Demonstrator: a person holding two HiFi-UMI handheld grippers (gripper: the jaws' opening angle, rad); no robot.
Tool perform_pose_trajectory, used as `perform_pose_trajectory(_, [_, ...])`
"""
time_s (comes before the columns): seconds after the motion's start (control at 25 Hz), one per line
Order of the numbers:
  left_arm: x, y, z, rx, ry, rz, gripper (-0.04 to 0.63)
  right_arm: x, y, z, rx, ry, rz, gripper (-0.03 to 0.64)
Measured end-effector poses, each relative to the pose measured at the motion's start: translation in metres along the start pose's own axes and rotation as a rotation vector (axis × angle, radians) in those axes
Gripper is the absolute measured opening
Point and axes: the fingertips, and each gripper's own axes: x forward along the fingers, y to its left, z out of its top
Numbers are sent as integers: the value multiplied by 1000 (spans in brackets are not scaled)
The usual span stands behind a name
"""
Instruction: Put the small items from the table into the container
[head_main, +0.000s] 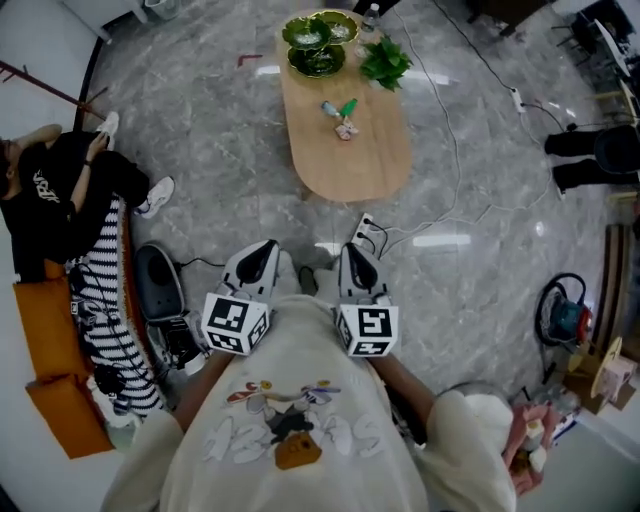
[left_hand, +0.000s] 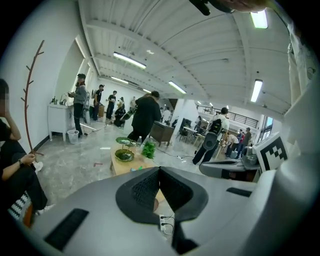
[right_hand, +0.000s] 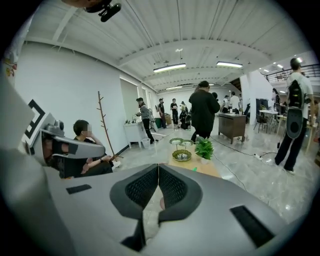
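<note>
Your cream printed sweatshirt (head_main: 290, 420) fills the near edge of the head view. Just beyond it, the left hand-held gripper (head_main: 264, 248) and the right hand-held gripper (head_main: 355, 250) sit side by side above the grey marble floor (head_main: 220, 150), both pointing toward the far end of the scene.

Left hand-held gripper: the jaws are closed tip to tip, with nothing between the pads. Right hand-held gripper: the jaws are likewise pressed together and empty.

Locate the oval light-wood desk (head_main: 365, 165) on the floor beyond the grippers, well apart from both. The cluster of small blue, green and pink items (head_main: 343, 118) lies near the middle of the desk top. The container, a set of green leaf-shaped dishes (head_main: 318, 45), stands at the far end of the desk, apart from the items. A small green potted plant (head_main: 385, 62) stands just right of the dishes.

Note the white power strip (head_main: 368, 230) on the floor between the right hand-held gripper and the near end of the desk. At far left, a seated person in black (head_main: 60, 190) is next to orange cushions (head_main: 50, 340).
</note>
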Motion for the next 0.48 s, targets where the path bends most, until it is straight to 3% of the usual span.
perform_pose_trajectory(0.24, [-21,23,2,-5,-10,-33,9,4,38,-1,-30,16,-13,9])
perform_pose_trajectory(0.48, [-17,27,4,9,-3,-56,9,11,41,2,-39,12,-26,9])
